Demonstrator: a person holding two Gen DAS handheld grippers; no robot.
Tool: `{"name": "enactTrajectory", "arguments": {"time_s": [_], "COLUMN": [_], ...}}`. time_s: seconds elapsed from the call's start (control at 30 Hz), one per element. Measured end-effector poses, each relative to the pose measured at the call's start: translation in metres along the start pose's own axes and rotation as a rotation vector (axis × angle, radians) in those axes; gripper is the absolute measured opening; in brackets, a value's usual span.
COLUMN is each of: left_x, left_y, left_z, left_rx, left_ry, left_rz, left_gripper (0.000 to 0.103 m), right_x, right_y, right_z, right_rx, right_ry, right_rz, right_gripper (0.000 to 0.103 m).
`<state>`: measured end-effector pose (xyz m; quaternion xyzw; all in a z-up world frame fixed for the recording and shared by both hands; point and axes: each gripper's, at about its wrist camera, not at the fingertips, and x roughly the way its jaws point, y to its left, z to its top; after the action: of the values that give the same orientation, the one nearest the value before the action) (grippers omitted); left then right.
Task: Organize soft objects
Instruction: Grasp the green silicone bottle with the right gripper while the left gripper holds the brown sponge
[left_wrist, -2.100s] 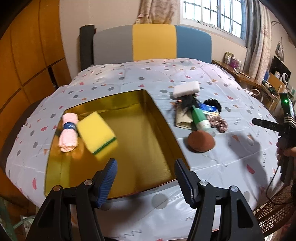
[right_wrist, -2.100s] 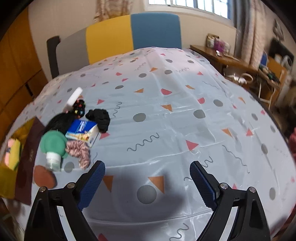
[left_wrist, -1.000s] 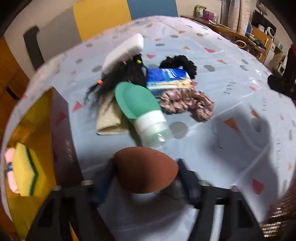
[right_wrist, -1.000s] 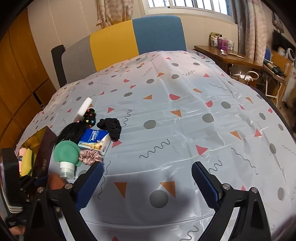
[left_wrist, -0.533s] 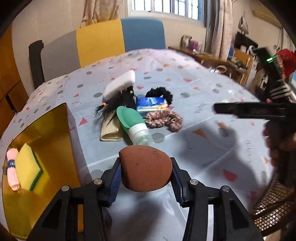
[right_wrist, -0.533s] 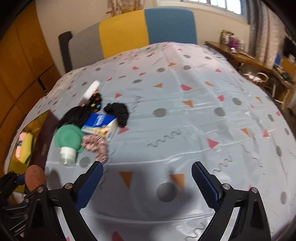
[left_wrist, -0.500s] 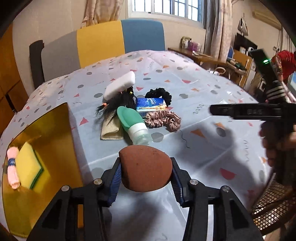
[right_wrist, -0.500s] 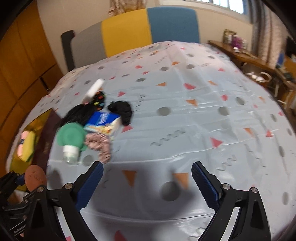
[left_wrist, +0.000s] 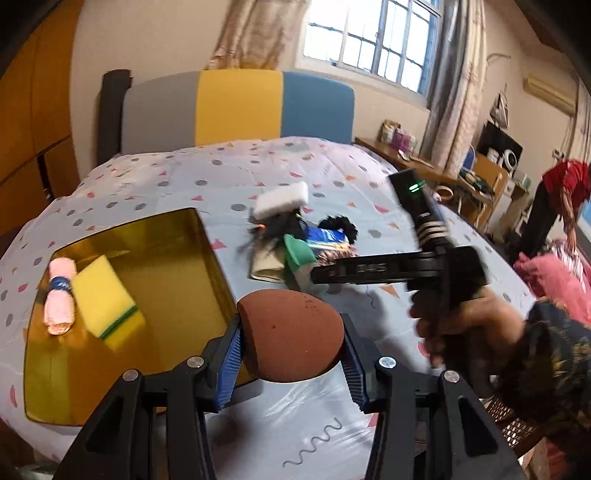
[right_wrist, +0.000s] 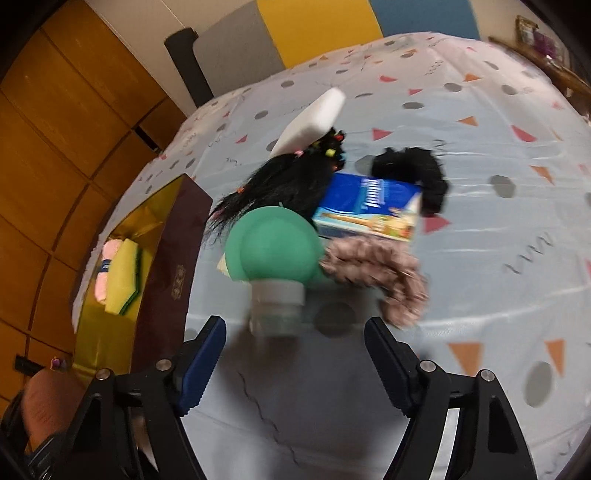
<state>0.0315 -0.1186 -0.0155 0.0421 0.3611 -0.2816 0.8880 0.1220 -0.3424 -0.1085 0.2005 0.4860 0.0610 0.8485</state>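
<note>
The left claw (left_wrist: 291, 350) is squeezed shut on the brown sponge egg (left_wrist: 291, 334), low in the middle of the left view, above the table (left_wrist: 258, 424). The gold tray (left_wrist: 155, 258) sits at the left of that view. It already has a yellow sponge (left_wrist: 105, 295) and a pink rolled cloth (left_wrist: 59, 295) in it.

I think the next job is to put the egg in the tray. Move it over the bare gold part, not on top of the yellow sponge. Go low before letting go, because the round egg could roll.

The right claw (right_wrist: 295, 354) is wide open and holds nothing. It points at the green bottle (right_wrist: 273, 254) in the middle of its view, beside the fuzzy pink hair tie (right_wrist: 380, 273).
</note>
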Motion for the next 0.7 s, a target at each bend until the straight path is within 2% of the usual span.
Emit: {"name": "enactTrajectory", "arguments": {"time_s": [0.07, 0.13, 0.17, 0.2, 0.43, 0.7], "left_x": [-0.006, -0.009, -0.010, -0.011, -0.012, -0.014], "left_y": [0.010, 0.019, 0.025, 0.029, 0.053, 0.074], "left_z": [-0.001, -0.004, -0.005, -0.006, -0.017, -0.023], "left_rx": [-0.025, -0.049, -0.063, -0.073, -0.136, -0.182], "left_ry": [-0.011, -0.010, -0.010, -0.009, 0.000, -0.003], "left_rz": [0.010, 0.014, 0.020, 0.024, 0.043, 0.076], "left_gripper": [0.049, 0.049, 0.049, 0.049, 0.049, 0.049], "right_x": [0.013, 0.025, 0.030, 0.034, 0.034, -0.003], "right_y": [0.006, 0.012, 0.015, 0.017, 0.037, 0.033], "right_z": [0.006, 0.013, 0.015, 0.017, 0.011, -0.035], "right_rx": [0.010, 0.008, 0.001, -0.003, -0.143, -0.314], "right_ry": [0.015, 0.020, 0.024, 0.030, 0.040, 0.073], "right_rz": [-0.001, -0.026, -0.037, -0.058, -0.199, -0.208], "right_gripper": [0.079, 0.070, 0.052, 0.041, 0.036, 0.036]}}
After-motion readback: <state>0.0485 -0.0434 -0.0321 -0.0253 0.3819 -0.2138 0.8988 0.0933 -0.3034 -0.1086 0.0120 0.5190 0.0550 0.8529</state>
